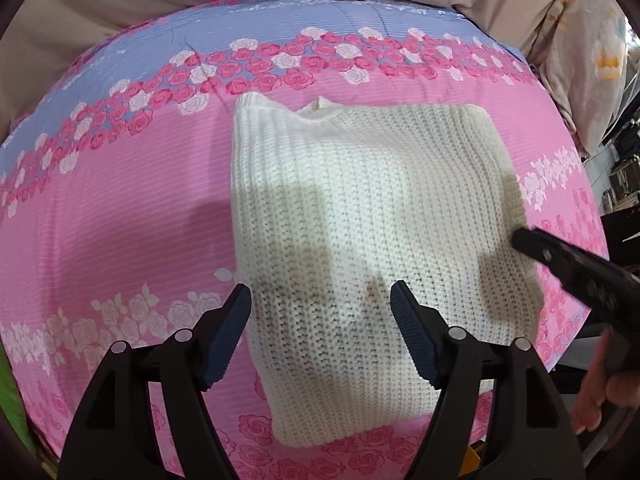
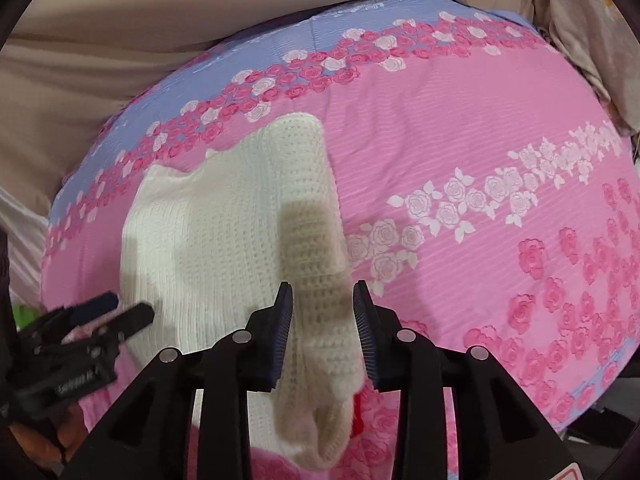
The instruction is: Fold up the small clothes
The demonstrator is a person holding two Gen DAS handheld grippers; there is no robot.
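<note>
A cream knitted sweater (image 1: 360,216) lies flat on a pink rose-print bed sheet (image 1: 120,240), folded into a rough rectangle with its neckline at the far edge. My left gripper (image 1: 322,296) is open and empty, hovering above the sweater's near part. My right gripper (image 2: 322,294) is open, its jaws on either side of the sweater's right folded edge (image 2: 316,248) without closing on it. The right gripper's fingers (image 1: 560,264) enter the left wrist view from the right. The left gripper (image 2: 120,312) shows at the left of the right wrist view.
The sheet has a lilac band (image 1: 280,28) with roses at the far side. Beige bedding (image 1: 100,8) and a floral pillow (image 1: 592,52) lie beyond it. The bed edge (image 1: 576,336) and dark clutter are to the right.
</note>
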